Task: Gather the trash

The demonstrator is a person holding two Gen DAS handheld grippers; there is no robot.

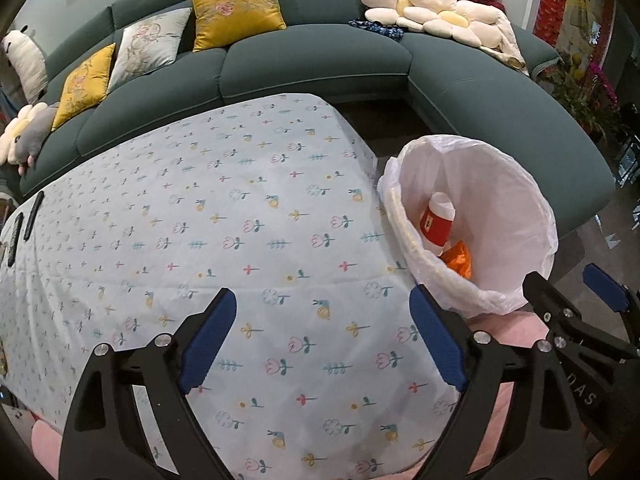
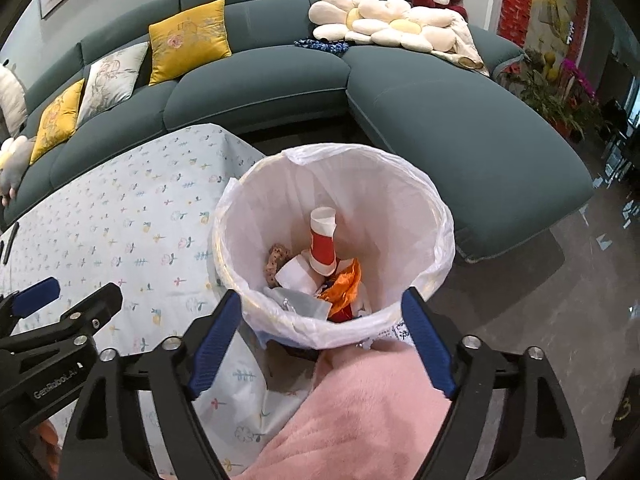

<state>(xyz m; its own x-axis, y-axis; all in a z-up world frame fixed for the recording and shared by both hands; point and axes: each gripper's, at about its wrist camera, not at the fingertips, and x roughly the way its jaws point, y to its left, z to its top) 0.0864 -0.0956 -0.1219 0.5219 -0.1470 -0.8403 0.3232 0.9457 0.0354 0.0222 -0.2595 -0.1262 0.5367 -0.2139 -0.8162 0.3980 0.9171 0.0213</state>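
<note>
A trash bin (image 2: 436, 216) lined with a white bag stands beside the table's right end; it also shows in the left wrist view (image 1: 516, 184). Inside lie a red and white paper cup (image 2: 323, 240), an orange wrapper (image 2: 347, 282), white paper (image 2: 298, 274) and a brown piece (image 2: 276, 262). My right gripper (image 2: 326, 330) is open and empty, just above the bin's near rim. My left gripper (image 1: 322, 330) is open and empty over the table (image 1: 240, 200), which has a flowered cloth. The right gripper's fingers (image 1: 604, 284) show at the right of the left wrist view.
A green sectional sofa (image 1: 312, 64) with yellow and pale cushions wraps behind the table and bin. Two dark remote controls (image 1: 24, 220) lie at the table's far left. A pink fabric (image 2: 360, 408) lies below the bin. Potted flowers (image 2: 560, 88) stand at the right.
</note>
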